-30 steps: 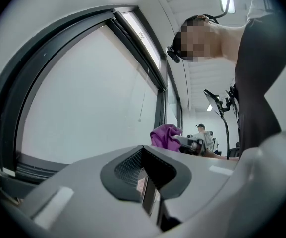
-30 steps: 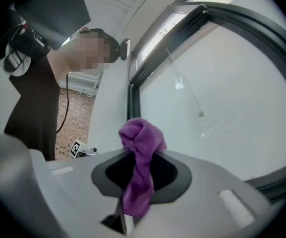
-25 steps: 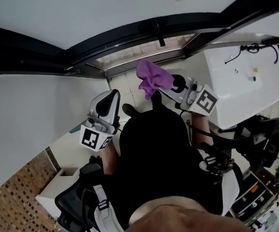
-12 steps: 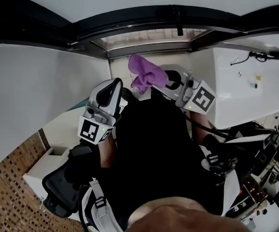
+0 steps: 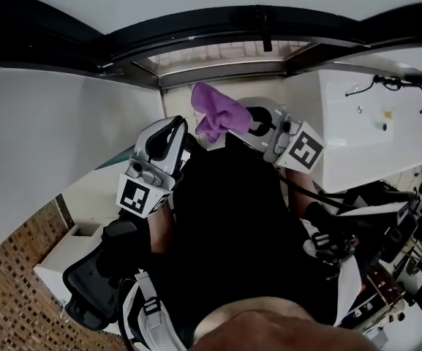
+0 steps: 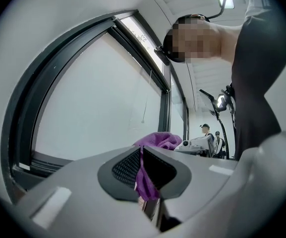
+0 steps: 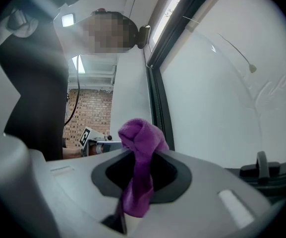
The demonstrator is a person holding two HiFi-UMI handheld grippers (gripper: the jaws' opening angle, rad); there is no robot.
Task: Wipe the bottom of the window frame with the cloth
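Note:
A purple cloth [image 5: 216,113] is bunched up just below the black window frame [image 5: 196,34] and its lower rail [image 5: 218,69]. My right gripper [image 5: 249,125] is shut on it; in the right gripper view the cloth [image 7: 139,152] stands up out of the jaws as a knot. My left gripper [image 5: 181,128] sits at the cloth's left edge. In the left gripper view a strip of the cloth [image 6: 145,178] runs down between the closed jaws, with the rest of the bunch beyond them. The bottom rail of the frame [image 6: 43,162] lies to the left.
A white box-like unit [image 5: 357,123] with a cable on top stands to the right, under the window. A white wall panel [image 5: 42,130] is to the left, with a brick-patterned floor [image 5: 13,298] and a white ledge [image 5: 86,243] below it.
The view has tilted up toward the window. My left gripper has risen and closed in on the cloth's left edge. The right gripper and the cloth have shifted slightly left.

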